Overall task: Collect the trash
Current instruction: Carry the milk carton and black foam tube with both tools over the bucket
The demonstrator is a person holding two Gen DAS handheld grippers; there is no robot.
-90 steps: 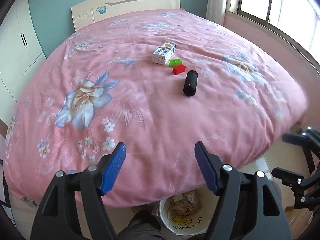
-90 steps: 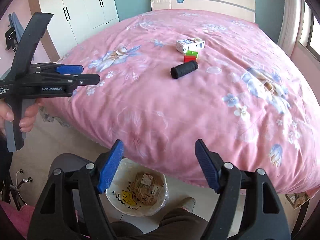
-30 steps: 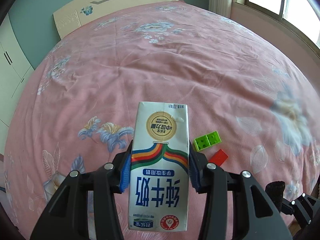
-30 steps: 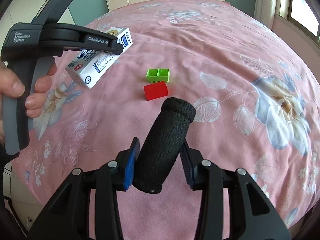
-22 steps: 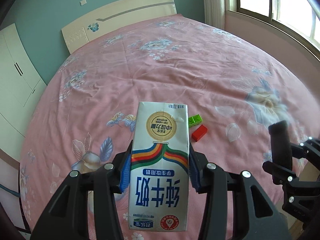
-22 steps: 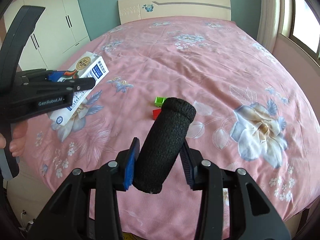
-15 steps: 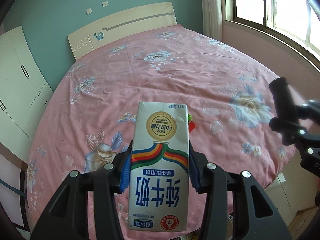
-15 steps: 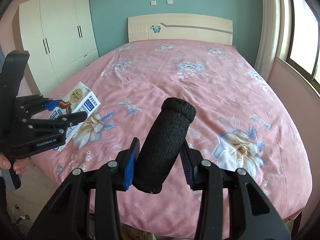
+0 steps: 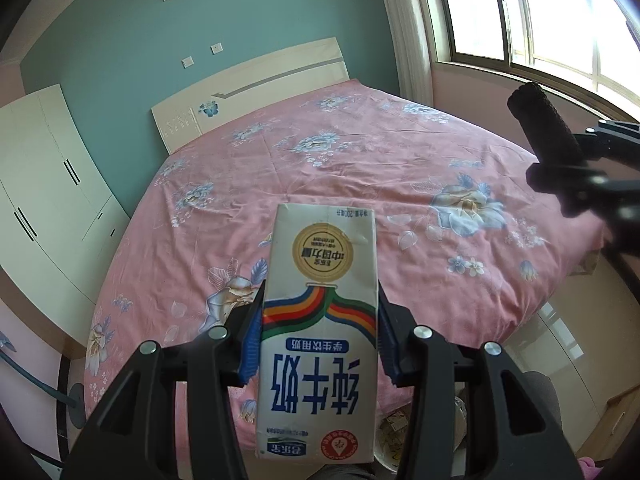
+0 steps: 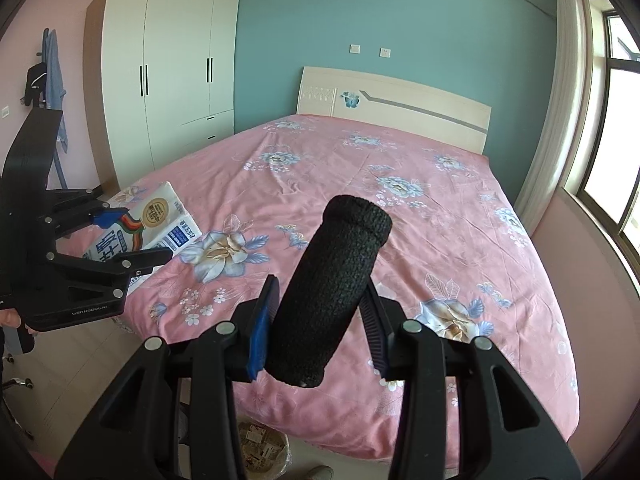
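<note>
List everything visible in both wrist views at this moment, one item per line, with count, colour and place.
White milk carton with rainbow stripes: 1, white, clamped in the left hand-held gripper, above the bed.
Black foam cylinder: 1, black, clamped in the right hand-held gripper.
Bed with pink floral cover: 1, pink, centre of the room.
Cream headboard: 1, cream, against the teal wall.
White wardrobe: 1, white, left of the bed.
Window: 1, right of the bed.
Round waste bin: 1, pale, on the floor at the bed's foot.
Left hand-held gripper: 1, black with blue pads.
Right hand-held gripper: 1, same.
</note>
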